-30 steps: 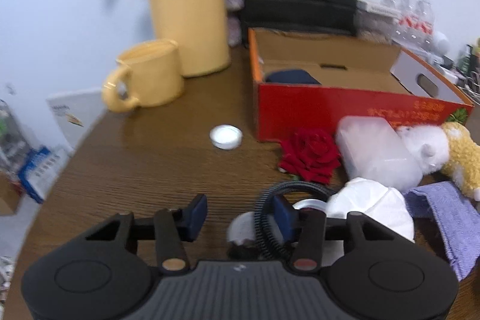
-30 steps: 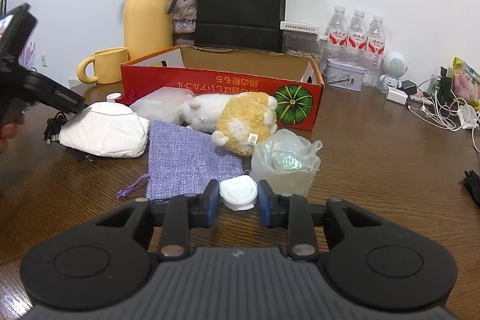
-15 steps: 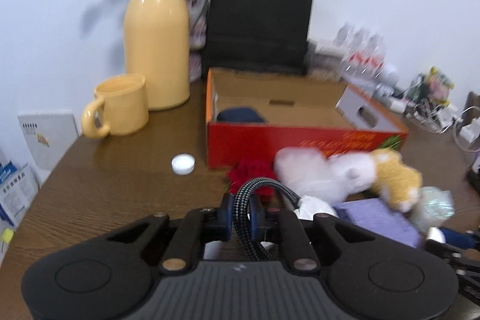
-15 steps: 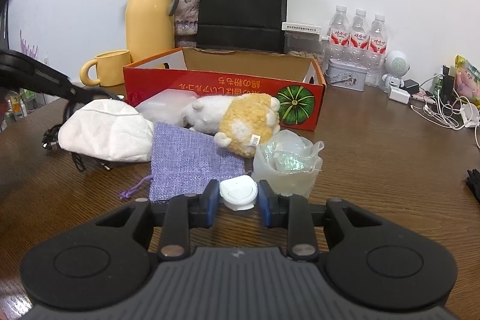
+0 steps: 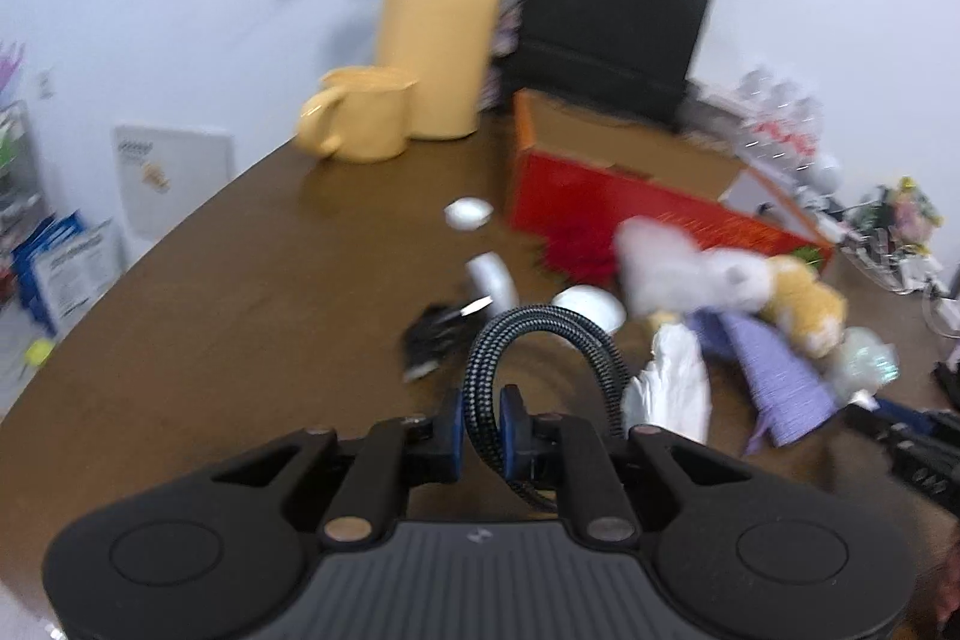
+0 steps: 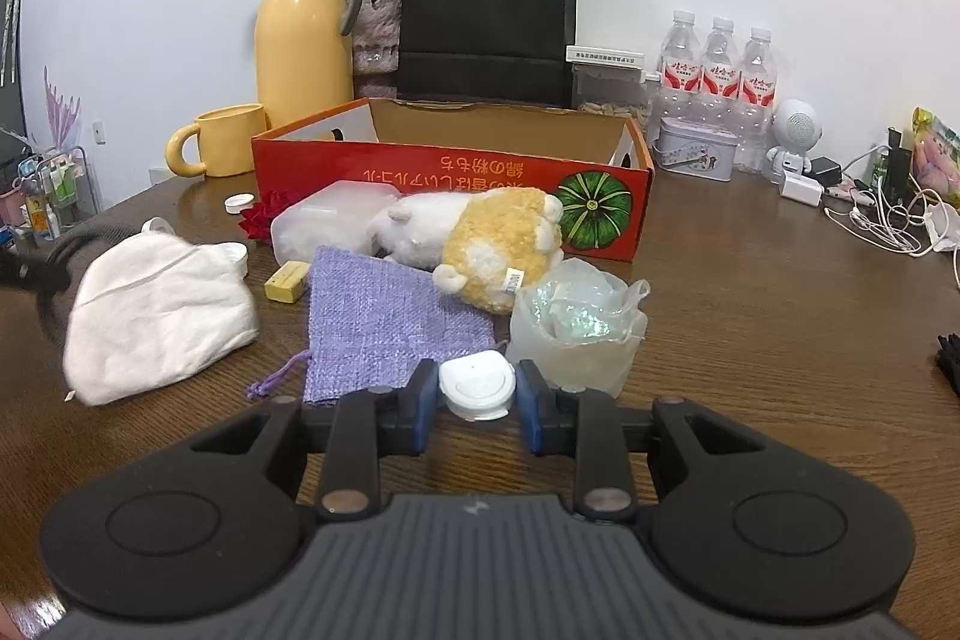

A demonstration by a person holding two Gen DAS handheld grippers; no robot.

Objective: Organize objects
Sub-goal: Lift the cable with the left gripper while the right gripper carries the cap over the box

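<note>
The braided black cable [image 5: 543,334] is clamped between the jaws of the left gripper [image 5: 483,427], its loop arching up and forward of the pads and curving back down on the right side, clear of the bench [image 5: 270,292]. The small white device [image 6: 477,384] sits pinched between the jaws of the right gripper [image 6: 477,403], held just above the bench surface. Directly ahead of the right jaws lie the purple cloth pouch [image 6: 384,316] and, just to its right, a crumpled clear plastic bag [image 6: 579,322]. Behind these rests the white-and-yellow plush toy [image 6: 480,238], touching the pouch's far edge. A white cloth cap [image 6: 159,307] lies ahead and to the left. The open red cardboard box [image 6: 456,166] stands beyond the plush toy; its interior is not visible from the right wrist view.
</note>
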